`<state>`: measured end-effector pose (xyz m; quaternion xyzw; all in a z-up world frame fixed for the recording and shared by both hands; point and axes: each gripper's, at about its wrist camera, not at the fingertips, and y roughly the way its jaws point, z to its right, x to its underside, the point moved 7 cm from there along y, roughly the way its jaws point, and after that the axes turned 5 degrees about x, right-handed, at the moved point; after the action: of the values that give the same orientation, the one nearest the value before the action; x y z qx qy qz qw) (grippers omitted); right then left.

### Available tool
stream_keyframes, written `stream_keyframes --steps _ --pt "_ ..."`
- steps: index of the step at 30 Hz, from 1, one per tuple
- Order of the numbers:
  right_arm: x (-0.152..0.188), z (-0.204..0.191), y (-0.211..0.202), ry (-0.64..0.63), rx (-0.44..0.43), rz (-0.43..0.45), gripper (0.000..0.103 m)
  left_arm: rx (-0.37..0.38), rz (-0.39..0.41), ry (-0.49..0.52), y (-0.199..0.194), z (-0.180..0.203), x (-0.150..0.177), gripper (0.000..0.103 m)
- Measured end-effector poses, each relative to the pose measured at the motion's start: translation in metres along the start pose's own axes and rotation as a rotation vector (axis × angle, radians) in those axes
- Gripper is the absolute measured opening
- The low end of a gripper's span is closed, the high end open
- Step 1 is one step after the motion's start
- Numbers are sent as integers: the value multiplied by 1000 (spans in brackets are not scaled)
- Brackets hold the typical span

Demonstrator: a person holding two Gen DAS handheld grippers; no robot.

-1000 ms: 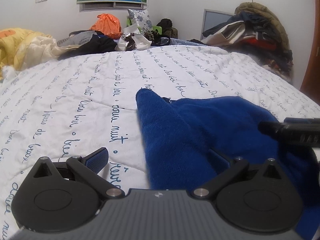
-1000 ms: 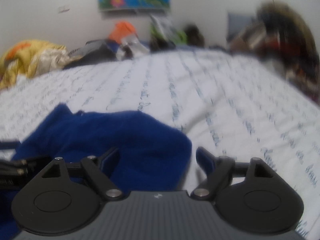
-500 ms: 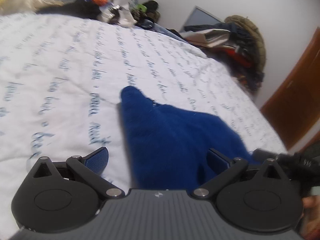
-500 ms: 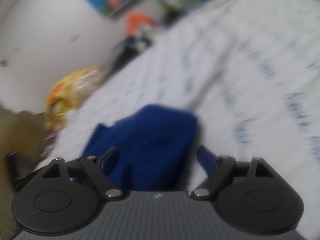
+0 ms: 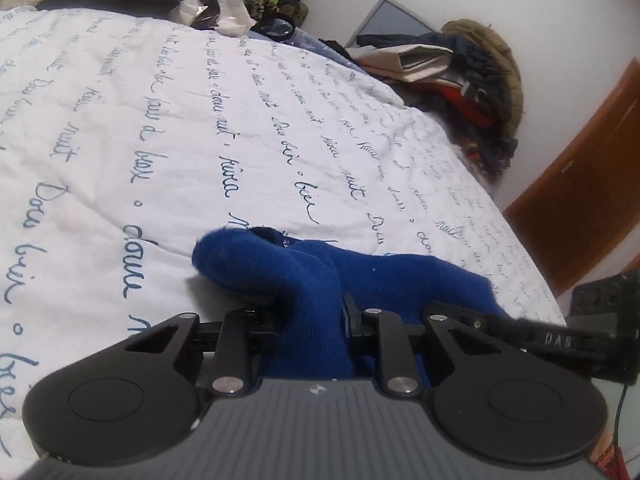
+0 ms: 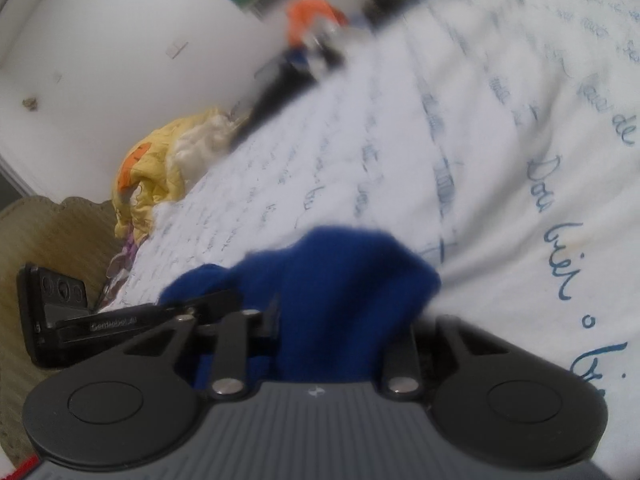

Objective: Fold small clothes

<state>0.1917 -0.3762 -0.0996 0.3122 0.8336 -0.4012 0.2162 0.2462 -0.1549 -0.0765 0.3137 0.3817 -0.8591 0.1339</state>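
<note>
We see both the left gripper (image 5: pixel 310 320) and right gripper (image 6: pixel 332 328) closing, each pinching the fuzzy royal-blue fleece garment (image 5: pixel 360 280) on the white script-printed quilt (image 5: pixel 180 120).

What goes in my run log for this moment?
left gripper: closing on blue garment | right gripper: closing on it | bedspread beneath

Garment (image 5: pixel 360 280) on bedspread (image 5: pixel 200 120); clothes pile (image 5: pixel 472 76) behind, at far edge.

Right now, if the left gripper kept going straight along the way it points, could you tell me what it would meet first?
The blue garment: a fold of it already sits between the closing jaws of the left gripper. Beyond it, probably the white bedspread, though depth is unclear.
</note>
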Motion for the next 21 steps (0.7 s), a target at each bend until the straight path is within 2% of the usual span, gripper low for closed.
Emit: stream_keyframes --steps 3,6,8,12,14,15,16,17,18,19,20,21 --pt "4 -20 -10 -115 52 45 24 -46 57 156 -11 20 2 21" --pt "-8 -35 -19 -159 52 105 24 -98 103 283 -12 38 -6 21" --pt "-21 -39 -18 -182 83 135 24 -127 117 298 -7 40 -18 21" --pt "-39 -33 4 -196 177 141 24 -185 105 280 13 32 -38 22" --pt "-42 -26 18 -187 215 125 25 -228 83 291 23 29 -41 28" --pt "-42 -22 24 -179 238 111 30 -248 71 291 25 27 -42 31" --pt "-40 -18 27 -177 262 100 31 -275 70 289 24 26 -42 39" --pt "-38 -16 28 -178 287 92 41 -301 80 287 20 24 -43 56" --pt "-37 -14 25 -176 312 94 58 -329 98 285 14 23 -44 67" --pt "-37 -12 18 -170 339 109 69 -347 121 287 4 24 -43 88" --pt "-36 -10 7 -160 357 131 83 -361 146 291 -7 24 -40 95" --pt "-35 -8 -4 -147 354 153 84 -368 165 298 -19 25 -36 94"
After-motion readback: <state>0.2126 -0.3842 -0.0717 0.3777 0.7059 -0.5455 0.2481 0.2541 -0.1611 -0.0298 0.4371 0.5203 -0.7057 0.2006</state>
